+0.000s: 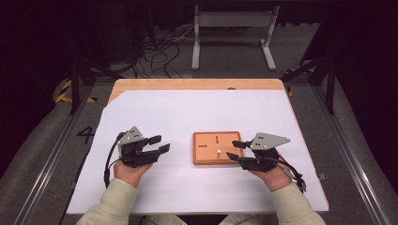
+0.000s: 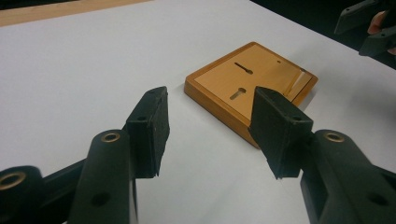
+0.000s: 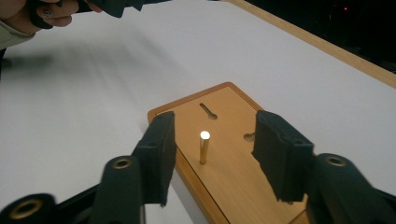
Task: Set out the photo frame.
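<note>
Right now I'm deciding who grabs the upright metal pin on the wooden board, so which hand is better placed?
Right. The right gripper is at the wooden board, open fingers flanking the pin. The left gripper is off to the side over the white sheet.

Both forearms come in from 6 o'clock in pale sleeves, one hand wrapped around each tool. The left claw (image 1: 157, 144) sits out toward 8 o'clock, aimed at 3 o'clock, jaws parted with nothing between them. The right claw (image 1: 237, 150) is down around 5 o'clock, aimed back at 9 o'clock, jaws also apart and not pressing on anything. Both are held low and roughly level, grey plates on top, cables trailing back past the wrists.
</note>
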The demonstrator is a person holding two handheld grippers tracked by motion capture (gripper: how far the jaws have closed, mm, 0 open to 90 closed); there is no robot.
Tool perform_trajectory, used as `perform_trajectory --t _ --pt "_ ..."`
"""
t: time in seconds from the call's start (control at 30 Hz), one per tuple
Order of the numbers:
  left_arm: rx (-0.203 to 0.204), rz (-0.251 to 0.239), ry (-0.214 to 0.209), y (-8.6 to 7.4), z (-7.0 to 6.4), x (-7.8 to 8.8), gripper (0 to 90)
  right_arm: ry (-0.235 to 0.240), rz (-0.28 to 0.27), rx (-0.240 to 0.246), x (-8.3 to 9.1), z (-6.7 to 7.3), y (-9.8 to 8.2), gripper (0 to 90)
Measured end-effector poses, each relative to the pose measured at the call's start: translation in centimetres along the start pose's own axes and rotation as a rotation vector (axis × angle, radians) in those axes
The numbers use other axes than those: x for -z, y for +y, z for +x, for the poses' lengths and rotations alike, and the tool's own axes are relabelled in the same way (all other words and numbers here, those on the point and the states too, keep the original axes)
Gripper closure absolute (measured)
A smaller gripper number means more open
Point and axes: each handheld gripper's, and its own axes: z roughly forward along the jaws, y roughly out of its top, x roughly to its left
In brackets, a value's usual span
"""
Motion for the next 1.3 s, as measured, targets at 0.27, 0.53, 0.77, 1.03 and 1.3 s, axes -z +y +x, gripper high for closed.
perform_trajectory --t 0.27,0.53,0.77,1.03,1.3 --pt "0.002 -0.001 0.005 -0.1 0.0 0.0 46.0 -0.060 -0.022 -0.008 -1.5 0.7 0.2 32.6" --pt "-0.012 0.008 0.006 -0.1 0.0 -0.2 46.1 -0.075 -0.035 -0.031 -2.1 0.6 0.2 35.1" --pt "-0.012 0.019 0.013 -0.3 -0.1 -0.6 44.0 -0.105 -0.008 -0.003 -3.2 0.9 -0.8 46.2" --pt "-0.018 0.032 0.015 -0.4 -0.1 -0.8 43.8 -0.058 0.049 -0.036 -4.7 0.6 -2.0 52.6" --pt "-0.013 0.048 0.009 -0.5 -0.2 -1.1 43.7 -0.030 0.092 -0.026 -6.2 0.6 -2.3 61.3"
